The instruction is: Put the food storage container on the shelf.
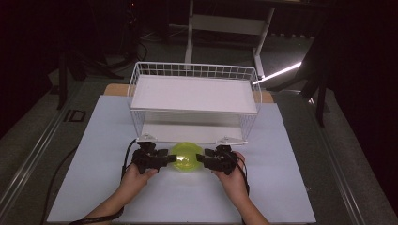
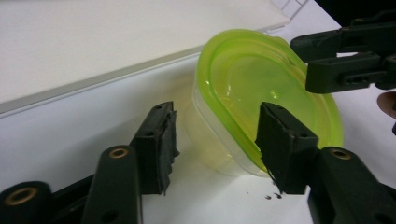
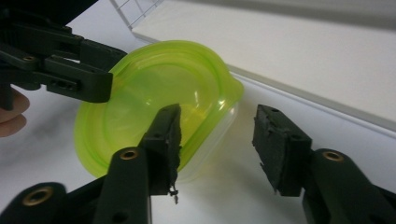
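The lidded green plastic container [image 1: 186, 157] sat on the white bench [image 1: 94, 187] just before the wire shelf rack [image 1: 195, 101], flanked by the left claw [image 1: 168, 158] and right claw [image 1: 202, 158]. Both claws stood partly open, each straddling 1 edge without visibly pressing. Judged light, thin-walled and slippery, it was best gripped at the stiff lid rim from 2 opposite sides.

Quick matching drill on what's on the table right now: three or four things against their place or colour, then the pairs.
1 container
2 wire rack
3 left gripper
4 right gripper

A white, at the back of the table
B at the container's left side
C green lid, in front of the rack
D at the container's right side

Pairs: 1-C, 2-A, 3-B, 4-D
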### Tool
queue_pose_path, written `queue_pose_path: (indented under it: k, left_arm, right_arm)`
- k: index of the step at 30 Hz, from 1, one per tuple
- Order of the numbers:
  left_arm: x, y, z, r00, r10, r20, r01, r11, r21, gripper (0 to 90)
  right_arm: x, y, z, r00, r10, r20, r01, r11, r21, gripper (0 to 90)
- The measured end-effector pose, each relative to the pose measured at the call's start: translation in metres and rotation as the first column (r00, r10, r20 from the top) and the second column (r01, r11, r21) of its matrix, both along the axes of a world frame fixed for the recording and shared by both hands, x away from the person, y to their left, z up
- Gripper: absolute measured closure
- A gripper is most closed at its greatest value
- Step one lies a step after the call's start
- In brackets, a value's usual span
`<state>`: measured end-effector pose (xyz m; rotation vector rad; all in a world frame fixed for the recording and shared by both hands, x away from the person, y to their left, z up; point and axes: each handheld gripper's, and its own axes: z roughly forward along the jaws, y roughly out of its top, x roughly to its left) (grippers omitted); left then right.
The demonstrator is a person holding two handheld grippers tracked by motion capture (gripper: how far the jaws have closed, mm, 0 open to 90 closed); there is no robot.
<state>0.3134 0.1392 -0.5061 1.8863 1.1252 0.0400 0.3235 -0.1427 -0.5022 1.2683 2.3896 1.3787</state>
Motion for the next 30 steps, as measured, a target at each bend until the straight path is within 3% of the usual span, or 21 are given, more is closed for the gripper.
queue_pose_path:
  k: [3, 9, 11, 17, 23, 26, 27, 30]
  left_arm:
    - [-0.001, 0.0, 0.0, 0.9999, -0.005, -0.014, 0.005, 0.9997, -0.022, 59.5]
    - [-0.009, 0.0, 0.0, 0.9998, -0.018, 0.01, 0.018, 0.9997, -0.015, 62.0]
    - [-0.011, 0.0, 0.0, 0.9996, -0.027, 0.004, 0.027, 0.9994, -0.023, 63.6]
    - [-0.016, 0.004, -0.002, 0.9974, -0.061, -0.039, 0.058, 0.9952, -0.079, 69.8]
    - [-0.027, 0.007, -0.005, 0.9975, -0.052, -0.047, 0.048, 0.9958, -0.078, 76.8]
    - [-0.03, 0.007, -0.005, 0.9977, -0.054, -0.041, 0.052, 0.9977, -0.044, 80.6]
    - [-0.03, 0.007, -0.004, 0.998, -0.051, -0.039, 0.049, 0.9977, -0.048, 80.7]
    - [-0.03, 0.006, 0.001, 0.9987, -0.046, -0.021, 0.045, 0.9976, -0.052, 81.0]
  right_arm:
    - [-0.001, 0.001, 0.0, 0.9998, -0.008, -0.02, 0.008, 1.0, 0.012, 57.9]
    - [-0.006, 0.003, 0.002, 0.9996, -0.003, -0.028, 0.003, 1.0, 0.006, 64.0]
    - [-0.008, 0.003, 0.003, 0.9985, -0.024, -0.05, 0.025, 0.999, 0.022, 66.6]
    - [-0.015, 0.004, 0.007, 0.9984, -0.026, -0.05, 0.027, 0.999, 0.018, 71.4]
    - [-0.026, 0.005, 0.01, 0.9983, 0.013, -0.057, -0.01, 0.999, 0.052, 77.5]
    - [-0.031, 0.007, 0.014, 0.9995, 0.022, -0.023, -0.021, 1.0, 0.019, 80.8]
    - [-0.033, 0.008, 0.014, 0.9996, 0.025, -0.013, -0.025, 1.0, 0.0, 80.8]
    - [-0.033, 0.007, 0.017, 0.9998, 0.017, -0.007, -0.017, 1.0, 0.006, 80.9]
